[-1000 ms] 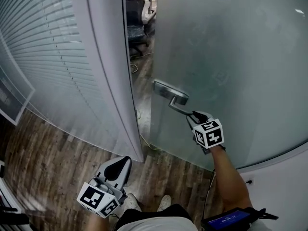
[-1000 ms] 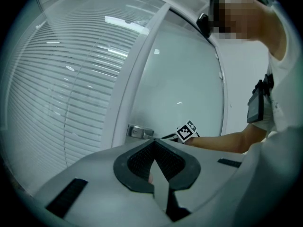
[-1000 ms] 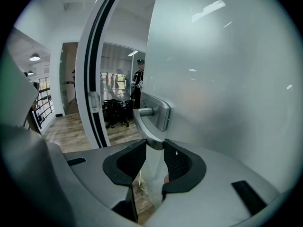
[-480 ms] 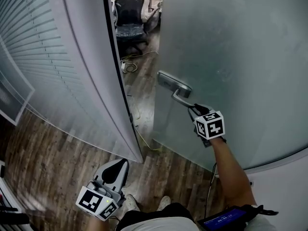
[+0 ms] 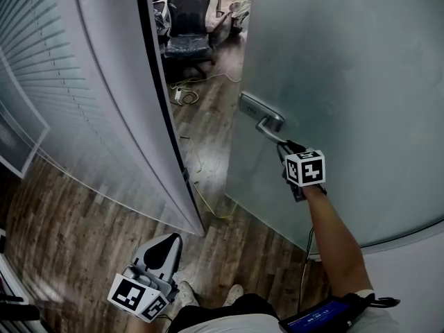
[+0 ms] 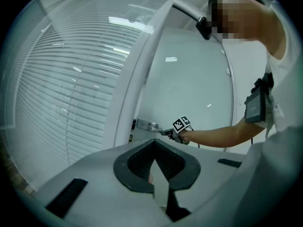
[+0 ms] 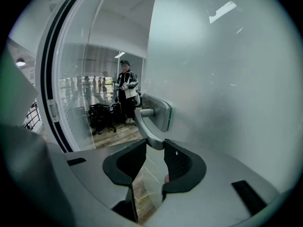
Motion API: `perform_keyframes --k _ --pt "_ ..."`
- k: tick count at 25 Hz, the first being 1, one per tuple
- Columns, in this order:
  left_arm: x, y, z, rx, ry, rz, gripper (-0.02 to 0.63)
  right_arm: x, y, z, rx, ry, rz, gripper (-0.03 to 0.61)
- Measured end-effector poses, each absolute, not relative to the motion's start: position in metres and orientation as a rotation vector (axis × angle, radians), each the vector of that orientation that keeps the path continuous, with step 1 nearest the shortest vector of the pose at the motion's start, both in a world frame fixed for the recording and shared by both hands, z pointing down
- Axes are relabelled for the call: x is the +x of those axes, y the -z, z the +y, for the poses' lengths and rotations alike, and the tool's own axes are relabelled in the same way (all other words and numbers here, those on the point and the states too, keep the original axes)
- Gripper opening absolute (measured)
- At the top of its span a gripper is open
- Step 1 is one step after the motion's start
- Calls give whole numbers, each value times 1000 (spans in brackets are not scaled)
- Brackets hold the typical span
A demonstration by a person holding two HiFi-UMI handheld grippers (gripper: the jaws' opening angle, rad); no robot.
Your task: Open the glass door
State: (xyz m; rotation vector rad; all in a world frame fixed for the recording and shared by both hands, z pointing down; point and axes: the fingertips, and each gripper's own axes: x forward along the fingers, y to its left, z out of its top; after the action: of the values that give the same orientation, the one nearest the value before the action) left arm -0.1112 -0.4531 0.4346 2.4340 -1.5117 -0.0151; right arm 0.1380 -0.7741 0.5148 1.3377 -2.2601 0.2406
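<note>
The frosted glass door (image 5: 361,82) stands ajar, with a dark gap between it and the frame. Its metal lever handle (image 5: 267,123) sticks out from a plate near the door's edge. My right gripper (image 5: 286,146) is shut on the free end of that lever. In the right gripper view the lever (image 7: 149,131) runs down between the two dark pads, which press on it from both sides at the gripper (image 7: 155,150). My left gripper (image 5: 165,245) hangs low by the person's legs, away from the door, with its jaws together and nothing in them (image 6: 155,143).
A frosted wall with blinds (image 5: 69,103) and the dark door frame (image 5: 163,116) bound the gap on the left. Through it show a black office chair (image 5: 189,19) and cables (image 5: 184,96) on the wood floor. A person (image 7: 125,91) stands inside the room.
The door has swung further open and the gap at its edge has widened. My right gripper has gone right with the handle. The left gripper has sunk a little.
</note>
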Motion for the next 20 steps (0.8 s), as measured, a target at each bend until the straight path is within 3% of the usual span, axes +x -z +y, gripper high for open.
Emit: perform_keyframes --k 20 --pt "-114 -433 -457 2401 -33 -1550 0 171 -506 -835 1432 -215 -2224 118"
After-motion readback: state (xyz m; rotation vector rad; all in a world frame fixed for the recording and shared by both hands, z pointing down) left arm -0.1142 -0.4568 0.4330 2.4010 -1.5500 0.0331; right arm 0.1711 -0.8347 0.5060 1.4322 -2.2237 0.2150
